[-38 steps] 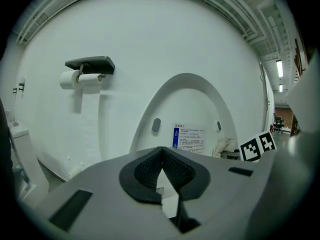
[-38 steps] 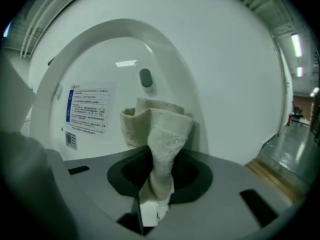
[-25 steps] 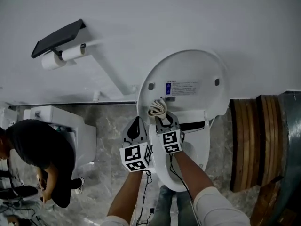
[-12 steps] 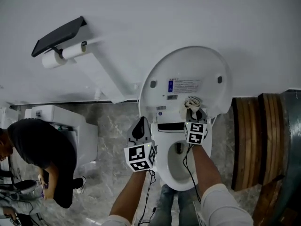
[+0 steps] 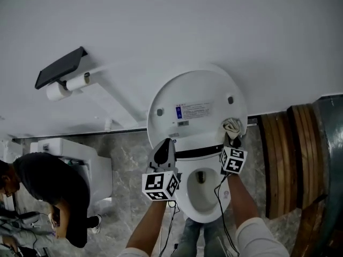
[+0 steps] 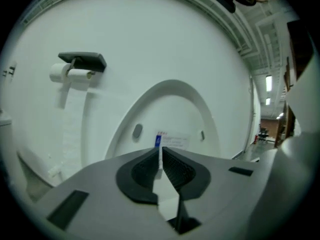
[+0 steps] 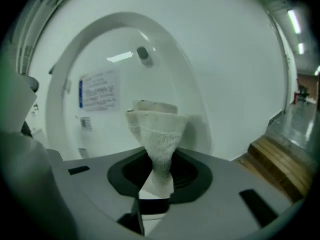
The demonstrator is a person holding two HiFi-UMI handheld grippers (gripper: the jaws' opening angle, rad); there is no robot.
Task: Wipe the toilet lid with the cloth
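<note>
The white toilet lid [image 5: 195, 100] stands raised against the wall, its underside with a printed label [image 5: 192, 111] facing me. My right gripper [image 5: 233, 137] is shut on a bunched white cloth [image 5: 232, 125], which lies against the lid's lower right edge. In the right gripper view the cloth [image 7: 156, 134] fans out above the jaws in front of the lid [image 7: 120, 79]. My left gripper [image 5: 164, 150] is shut and holds nothing, hovering at the lid's lower left, above the seat's left side. In the left gripper view the lid [image 6: 170, 119] rises straight ahead of the jaws.
The toilet bowl [image 5: 203, 189] is open below the lid. A toilet-paper holder with a roll [image 5: 67, 82] and a white grab rail [image 5: 115, 103] are on the wall at left. A person in dark clothes [image 5: 45, 189] crouches at lower left. Wooden steps [image 5: 289, 154] stand on the right.
My right gripper has carried the cloth from the lid's lower middle across to its lower right edge. My left gripper has shifted slightly up and to the right.
</note>
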